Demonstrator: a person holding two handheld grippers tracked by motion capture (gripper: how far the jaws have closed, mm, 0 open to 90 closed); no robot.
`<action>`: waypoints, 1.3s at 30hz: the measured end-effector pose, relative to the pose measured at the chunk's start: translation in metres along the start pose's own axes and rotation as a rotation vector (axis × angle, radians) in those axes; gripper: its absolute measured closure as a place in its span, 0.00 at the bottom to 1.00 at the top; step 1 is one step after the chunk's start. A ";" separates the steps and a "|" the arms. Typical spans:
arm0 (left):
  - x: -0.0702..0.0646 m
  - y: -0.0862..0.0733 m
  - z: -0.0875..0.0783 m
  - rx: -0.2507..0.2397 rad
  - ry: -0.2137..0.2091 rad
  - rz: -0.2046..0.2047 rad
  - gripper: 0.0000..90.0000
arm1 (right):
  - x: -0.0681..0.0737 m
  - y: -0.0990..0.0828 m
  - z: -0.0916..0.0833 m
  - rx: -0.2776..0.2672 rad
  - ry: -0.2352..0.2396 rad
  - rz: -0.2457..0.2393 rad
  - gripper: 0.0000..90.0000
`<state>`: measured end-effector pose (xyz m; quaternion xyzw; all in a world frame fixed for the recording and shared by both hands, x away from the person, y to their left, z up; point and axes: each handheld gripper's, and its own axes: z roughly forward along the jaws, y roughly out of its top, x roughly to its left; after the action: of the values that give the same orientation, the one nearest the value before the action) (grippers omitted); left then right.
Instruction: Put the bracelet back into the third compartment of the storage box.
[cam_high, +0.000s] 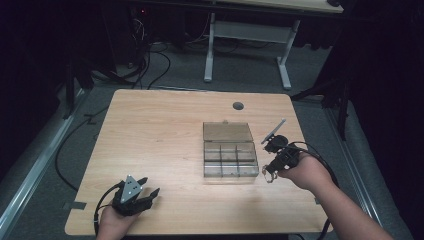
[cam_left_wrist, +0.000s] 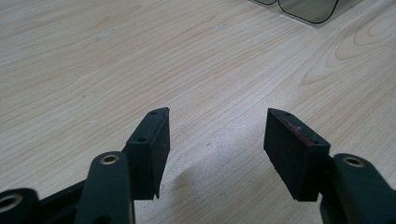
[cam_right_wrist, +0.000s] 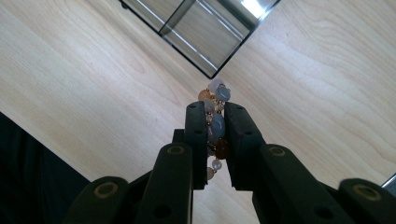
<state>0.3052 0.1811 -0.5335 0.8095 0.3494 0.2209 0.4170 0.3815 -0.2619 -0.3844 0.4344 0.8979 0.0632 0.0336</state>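
Clearly the right gripper (cam_right_wrist: 215, 135) has its jaws clenched on a bead bracelet (cam_right_wrist: 215, 123), held just off the clear compartment box (cam_high: 230, 152) (its near corner at twelve o'clock from the jaws). Well apart at the table's (cam_high: 160, 130) near left, the left gripper (cam_high: 134, 196) rests with jaws spread and empty, so the right hand is nearer the box.

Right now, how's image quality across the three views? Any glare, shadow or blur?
High view: dim, black surroundings, table evenly lit, clear organizer box soft in detail. Left gripper view: sharp wood grain, soft shadow on the table between the open left gripper pads. Right gripper view: bright glare on the box wall at top, beaded bracelet in the right gripper slightly blurred.
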 end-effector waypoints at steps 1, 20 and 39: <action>0.000 0.000 0.000 0.000 0.001 0.002 0.46 | 0.000 0.004 -0.001 0.002 0.002 0.019 0.90; -0.001 0.000 0.000 -0.006 -0.003 0.004 0.46 | -0.007 0.038 -0.005 -0.016 -0.010 -0.003 0.90; 0.000 0.000 -0.001 -0.007 -0.009 0.001 0.46 | -0.008 0.079 0.009 -0.019 -0.006 -0.017 0.90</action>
<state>0.3045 0.1815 -0.5334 0.8091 0.3463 0.2188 0.4213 0.4487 -0.2185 -0.3820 0.4265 0.9008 0.0703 0.0408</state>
